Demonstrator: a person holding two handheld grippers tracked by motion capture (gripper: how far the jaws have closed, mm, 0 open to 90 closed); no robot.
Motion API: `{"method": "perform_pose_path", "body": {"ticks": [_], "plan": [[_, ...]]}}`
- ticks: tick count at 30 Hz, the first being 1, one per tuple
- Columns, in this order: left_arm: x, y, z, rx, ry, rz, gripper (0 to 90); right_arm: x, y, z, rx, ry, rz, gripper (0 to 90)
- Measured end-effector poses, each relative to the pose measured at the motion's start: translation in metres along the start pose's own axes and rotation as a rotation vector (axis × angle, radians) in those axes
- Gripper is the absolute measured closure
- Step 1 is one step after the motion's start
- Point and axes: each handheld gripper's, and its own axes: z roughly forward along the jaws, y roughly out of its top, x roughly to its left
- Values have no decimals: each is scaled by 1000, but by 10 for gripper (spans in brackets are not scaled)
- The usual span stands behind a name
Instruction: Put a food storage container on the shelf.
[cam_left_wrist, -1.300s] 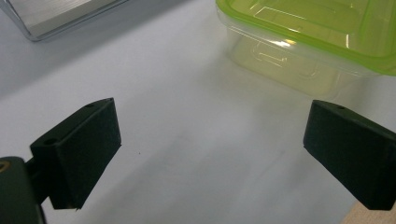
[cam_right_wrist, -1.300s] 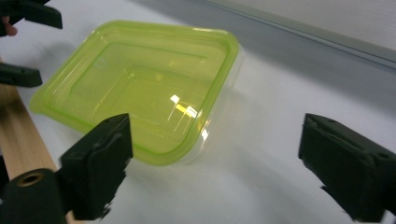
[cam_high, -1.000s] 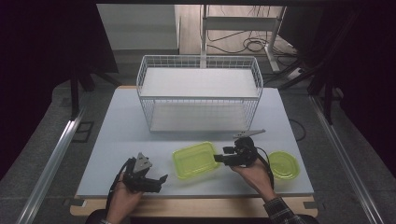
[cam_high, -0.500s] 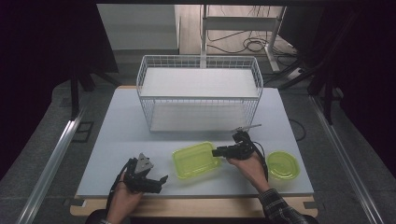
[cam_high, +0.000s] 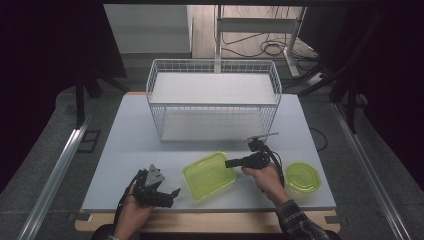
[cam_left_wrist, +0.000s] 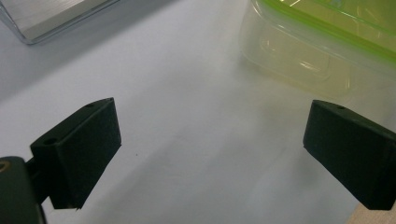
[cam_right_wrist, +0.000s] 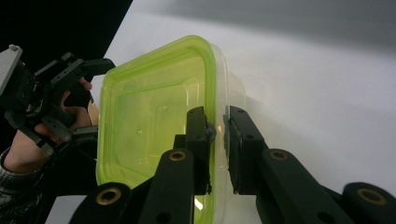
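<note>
Right fingers (cam_right_wrist: 217, 135) newly closing on translucent container (cam_right_wrist: 154, 112)

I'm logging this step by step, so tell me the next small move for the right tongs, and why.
Probably a short lift of the green container. The right tongs have just been closing and now straddle its rim, one jaw inside the wall, one outside, seemingly pinching it. The container sits on the table in front of the wire basket; the left tongs wait open beside it.
</note>
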Motion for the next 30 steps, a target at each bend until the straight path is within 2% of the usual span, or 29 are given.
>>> {"method": "perform_pose_path", "body": {"ticks": [3,7,17,30], "plan": [[2,0,-2,-21,1,-22,35,4,0,-1,-6,-8,-11,795],[5,-1,-3,-25,6,-35,34,8,1,-5,-25,-8,-19,795],[6,-2,-4,-21,19,-37,33,17,8,-24,-93,21,-20,795],[5,-1,-4,-26,17,-34,33,28,20,-47,-167,33,-22,796]]}}
